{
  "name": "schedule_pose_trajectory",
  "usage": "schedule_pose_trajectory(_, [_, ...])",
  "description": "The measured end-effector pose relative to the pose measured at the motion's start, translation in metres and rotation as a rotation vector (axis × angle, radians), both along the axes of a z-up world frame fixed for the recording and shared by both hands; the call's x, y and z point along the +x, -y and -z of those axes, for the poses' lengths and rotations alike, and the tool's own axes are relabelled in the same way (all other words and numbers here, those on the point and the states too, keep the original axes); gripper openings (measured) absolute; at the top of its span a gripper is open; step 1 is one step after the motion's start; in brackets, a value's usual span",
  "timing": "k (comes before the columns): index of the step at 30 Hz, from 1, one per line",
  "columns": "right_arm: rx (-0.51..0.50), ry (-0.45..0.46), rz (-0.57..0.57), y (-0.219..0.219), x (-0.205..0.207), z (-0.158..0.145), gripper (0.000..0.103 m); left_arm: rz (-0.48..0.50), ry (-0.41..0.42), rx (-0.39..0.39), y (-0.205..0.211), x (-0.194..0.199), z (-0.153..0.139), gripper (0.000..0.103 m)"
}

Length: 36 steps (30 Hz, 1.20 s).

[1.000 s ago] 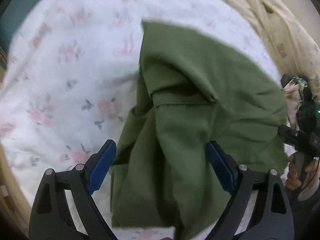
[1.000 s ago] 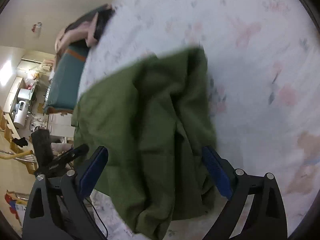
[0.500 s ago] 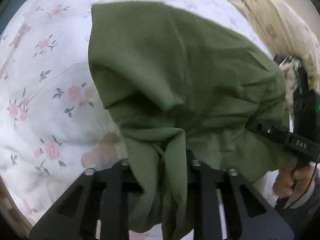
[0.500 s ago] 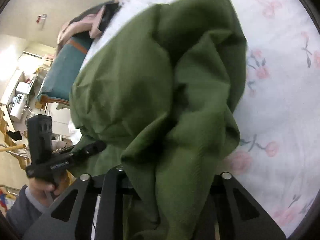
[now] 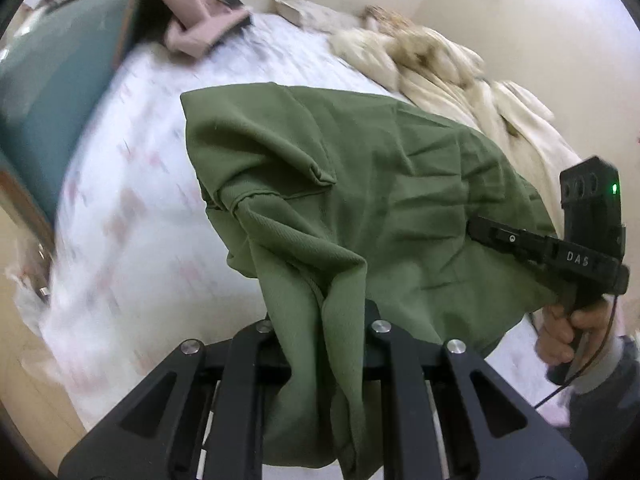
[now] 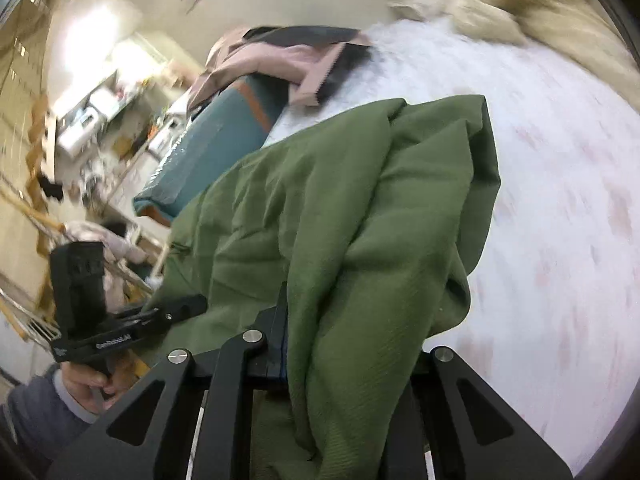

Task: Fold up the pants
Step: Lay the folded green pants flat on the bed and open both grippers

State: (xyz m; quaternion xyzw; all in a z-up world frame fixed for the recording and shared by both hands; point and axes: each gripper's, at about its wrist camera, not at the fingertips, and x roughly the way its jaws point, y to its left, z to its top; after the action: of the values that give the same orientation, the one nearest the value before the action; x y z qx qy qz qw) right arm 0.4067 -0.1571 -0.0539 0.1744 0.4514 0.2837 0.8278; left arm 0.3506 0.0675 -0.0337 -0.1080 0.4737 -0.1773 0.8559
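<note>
The olive green pants [image 5: 360,168] hang bunched between both grippers, lifted above the floral bed sheet [image 5: 132,208]. My left gripper [image 5: 320,312] is shut on a gathered fold of the pants, which drapes down over its jaws and hides the pads. Off to the right in the same view, the right gripper [image 5: 480,232] bites into the pants' other edge, with a hand [image 5: 560,332] on its handle. In the right wrist view the right gripper [image 6: 344,320] is shut on a thick fold of the pants [image 6: 360,200], and the left gripper [image 6: 188,308] holds the cloth at lower left.
A rumpled cream blanket [image 5: 440,68] lies along the far side of the bed by the wall. A pink garment [image 5: 200,24] rests on a teal padded bed end [image 5: 52,92]. Past the bed, a cluttered room [image 6: 100,112] shows at the left.
Both grippers went from open around the pants on the bed to shut on folds of them. They have since risen, lifting the pants off the sheet, and both views tilted up toward the wall.
</note>
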Motion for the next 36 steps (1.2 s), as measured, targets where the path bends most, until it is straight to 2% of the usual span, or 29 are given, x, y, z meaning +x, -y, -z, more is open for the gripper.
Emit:
schedule_pose_trajectory(4, [-0.072,-0.001,-0.031,-0.030,0.090,0.016,0.018,-0.059,0.023,0.034,-0.029,0.071,0.023,0.012])
schedule_pose_trajectory(6, [-0.106,0.002,-0.035,-0.039,0.123,0.025,0.019,-0.075,0.064,0.067,-0.029,0.097,0.037,0.013])
schedule_pose_trajectory(8, [-0.143,-0.005,-0.037,-0.045,0.148,0.037,0.022,-0.092,0.050,0.074,-0.032,0.123,0.057,0.014])
schedule_pose_trajectory(10, [-0.184,-0.034,-0.043,-0.051,0.175,0.057,0.025,-0.105,0.019,0.084,-0.040,0.131,0.078,0.016])
schedule_pose_trajectory(11, [-0.210,-0.047,-0.041,-0.053,0.180,0.066,0.030,-0.109,-0.002,0.100,-0.043,0.137,0.094,0.021])
schedule_pose_trajectory(13, [-0.272,-0.091,-0.050,-0.050,0.189,0.087,0.040,-0.081,0.013,0.128,-0.042,0.136,0.103,0.028])
schedule_pose_trajectory(15, [-0.347,-0.089,-0.054,-0.035,0.187,0.100,0.068,-0.023,0.034,0.172,-0.041,0.130,0.110,0.033])
schedule_pose_trajectory(16, [-0.407,-0.061,-0.046,-0.022,0.183,0.101,0.072,-0.005,0.030,0.172,-0.044,0.126,0.112,0.037])
schedule_pose_trajectory(17, [-0.425,-0.053,-0.036,-0.012,0.181,0.101,0.078,-0.007,0.026,0.177,-0.049,0.125,0.112,0.054])
schedule_pose_trajectory(18, [-0.430,-0.056,-0.010,0.004,0.177,0.100,0.078,-0.044,0.031,0.197,-0.058,0.125,0.110,0.072])
schedule_pose_trajectory(19, [-0.440,-0.058,0.022,0.017,0.174,0.096,0.078,-0.085,0.039,0.211,-0.066,0.123,0.106,0.077])
schedule_pose_trajectory(20, [-0.467,-0.040,0.063,0.026,0.171,0.090,0.077,-0.119,0.051,0.211,-0.076,0.117,0.101,0.077])
schedule_pose_trajectory(22, [-0.470,0.020,0.154,0.046,0.160,0.071,0.075,-0.176,0.093,0.229,-0.086,0.104,0.090,0.075])
schedule_pose_trajectory(23, [-0.439,0.031,0.155,0.049,0.154,0.065,0.073,-0.169,0.110,0.245,-0.083,0.102,0.085,0.071])
schedule_pose_trajectory(24, [-0.396,0.054,0.141,0.046,0.146,0.057,0.065,-0.147,0.164,0.266,-0.074,0.095,0.075,0.059])
schedule_pose_trajectory(25, [-0.358,0.103,0.114,0.037,0.133,0.047,0.063,-0.134,0.218,0.277,-0.065,0.087,0.066,0.056])
schedule_pose_trajectory(26, [-0.338,0.144,0.094,0.027,0.123,0.040,0.059,-0.121,0.290,0.269,-0.053,0.076,0.054,0.055])
schedule_pose_trajectory(27, [-0.322,0.188,0.065,0.014,0.109,0.035,0.049,-0.116,0.330,0.251,-0.047,0.068,0.048,0.055])
schedule_pose_trajectory(29, [-0.327,0.220,-0.007,-0.016,0.089,0.041,0.036,-0.074,0.371,0.238,-0.028,0.059,0.044,0.051])
schedule_pose_trajectory(30, [-0.337,0.207,-0.033,-0.027,0.085,0.048,0.029,-0.038,0.341,0.258,-0.016,0.063,0.052,0.044])
schedule_pose_trajectory(31, [-0.361,0.186,-0.052,-0.037,0.080,0.057,0.026,0.007,0.265,0.301,-0.005,0.071,0.067,0.038])
schedule_pose_trajectory(32, [-0.398,0.161,-0.059,-0.045,0.080,0.070,0.026,0.020,0.183,0.362,-0.002,0.079,0.087,0.024])
schedule_pose_trajectory(34, [-0.449,0.096,-0.034,-0.045,0.086,0.093,0.026,0.005,0.081,0.403,-0.013,0.085,0.115,0.023])
schedule_pose_trajectory(36, [-0.499,0.041,0.017,-0.031,0.087,0.110,0.025,-0.017,0.060,0.396,-0.032,0.084,0.124,0.022])
